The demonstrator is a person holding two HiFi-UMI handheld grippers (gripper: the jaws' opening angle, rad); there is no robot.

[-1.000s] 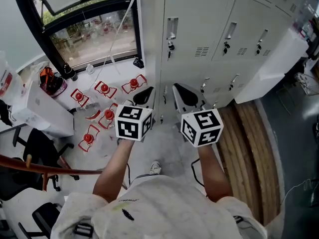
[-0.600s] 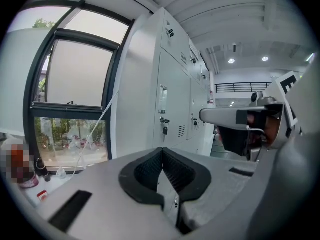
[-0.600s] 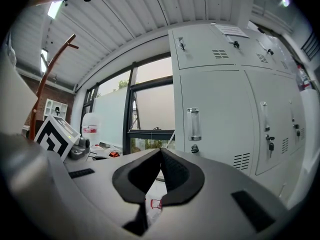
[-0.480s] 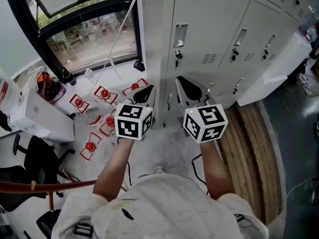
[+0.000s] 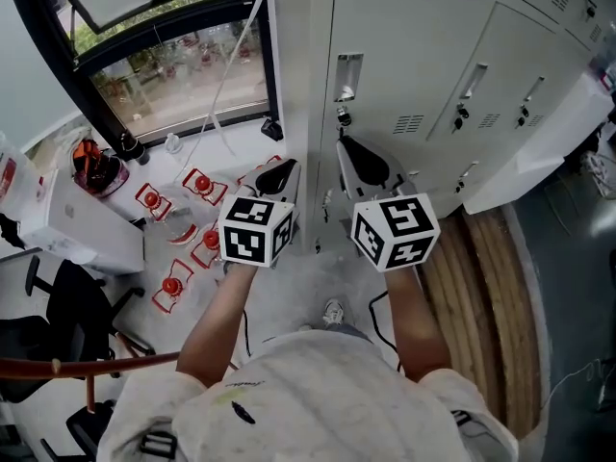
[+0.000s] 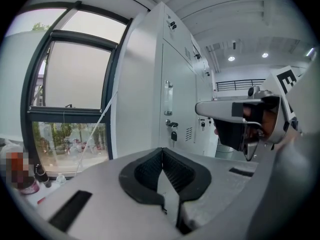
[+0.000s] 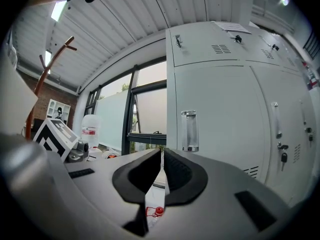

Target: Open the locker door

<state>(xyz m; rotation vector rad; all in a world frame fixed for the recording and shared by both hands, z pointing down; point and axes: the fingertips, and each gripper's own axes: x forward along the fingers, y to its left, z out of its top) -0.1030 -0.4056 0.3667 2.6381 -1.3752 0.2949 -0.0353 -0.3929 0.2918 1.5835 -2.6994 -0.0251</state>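
The grey-white locker door point(image 5: 404, 56) stands closed at the left end of the locker row, with a recessed handle point(image 5: 347, 65) and a keyed lock point(image 5: 342, 115) under it. My right gripper point(image 5: 346, 147) is shut and empty, its tips just below that lock and short of the door. My left gripper point(image 5: 286, 169) is level with it to the left, also shut on nothing. The right gripper view has the handle point(image 7: 189, 130) straight ahead above the shut right gripper point(image 7: 162, 155). In the left gripper view the handle point(image 6: 168, 98) and the lock point(image 6: 173, 129) lie beyond the left gripper point(image 6: 161, 153).
A black-framed window point(image 5: 173, 75) fills the wall left of the lockers. Several red-and-white items point(image 5: 202, 179) lie on the floor below it. A white box point(image 5: 82, 221) and a black chair point(image 5: 72, 292) stand at the left. Wooden boards point(image 5: 481, 287) run along the floor at the right.
The person has stepped closer to the lockers, so the door and its lock now sit nearer the gripper tips. Both grippers stay shut side by side.
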